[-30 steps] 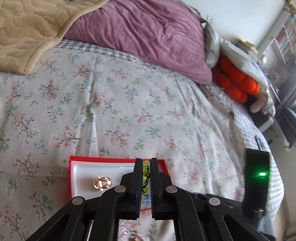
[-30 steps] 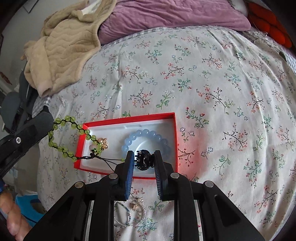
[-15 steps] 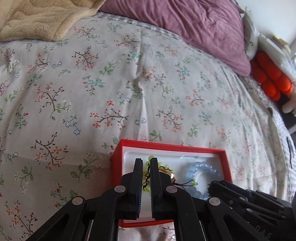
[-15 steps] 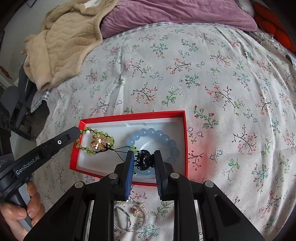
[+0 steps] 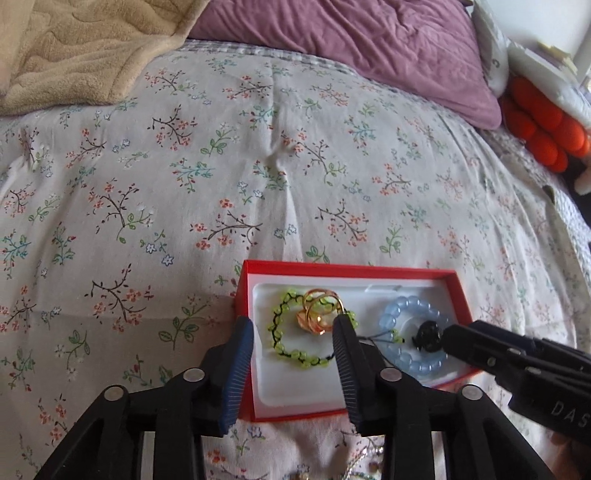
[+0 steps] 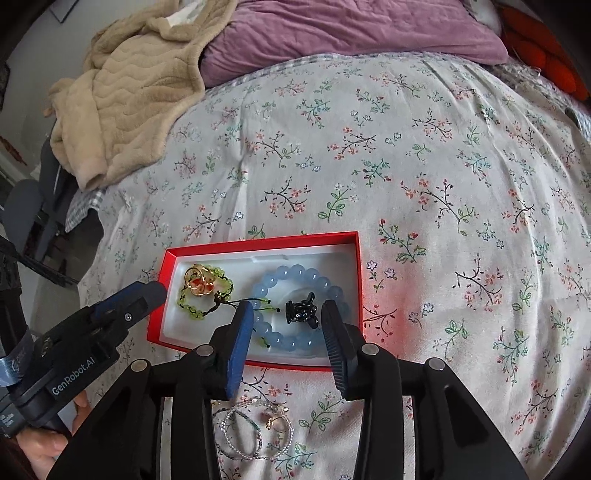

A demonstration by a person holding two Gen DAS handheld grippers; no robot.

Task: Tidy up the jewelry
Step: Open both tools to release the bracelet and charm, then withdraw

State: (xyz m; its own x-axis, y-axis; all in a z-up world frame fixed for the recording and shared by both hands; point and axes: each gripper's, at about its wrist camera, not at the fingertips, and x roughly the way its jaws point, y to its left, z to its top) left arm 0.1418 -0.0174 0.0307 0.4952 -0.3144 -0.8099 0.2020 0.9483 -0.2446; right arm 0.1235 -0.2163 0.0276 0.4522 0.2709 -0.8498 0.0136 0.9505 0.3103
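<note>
A red box with a white lining lies on the flowered bedspread. In it lie a green bead bracelet around a gold ornament, and a blue bead bracelet with a black claw clip inside its ring. My left gripper hovers over the green bracelet, jaws opening, pads clear of it. My right gripper straddles the black clip, jaws opening, pads not touching it. The green bracelet and blue bracelet rest flat.
Thin beaded bracelets with a small gold charm lie on the bedspread in front of the box. A beige blanket and purple pillow sit at the far side, orange plush at the right. A hand holds the left gripper.
The left gripper came down over the box and let the green bracelet go into it. The right gripper let the black clip go inside the blue bracelet. Both jaws spread apart.
</note>
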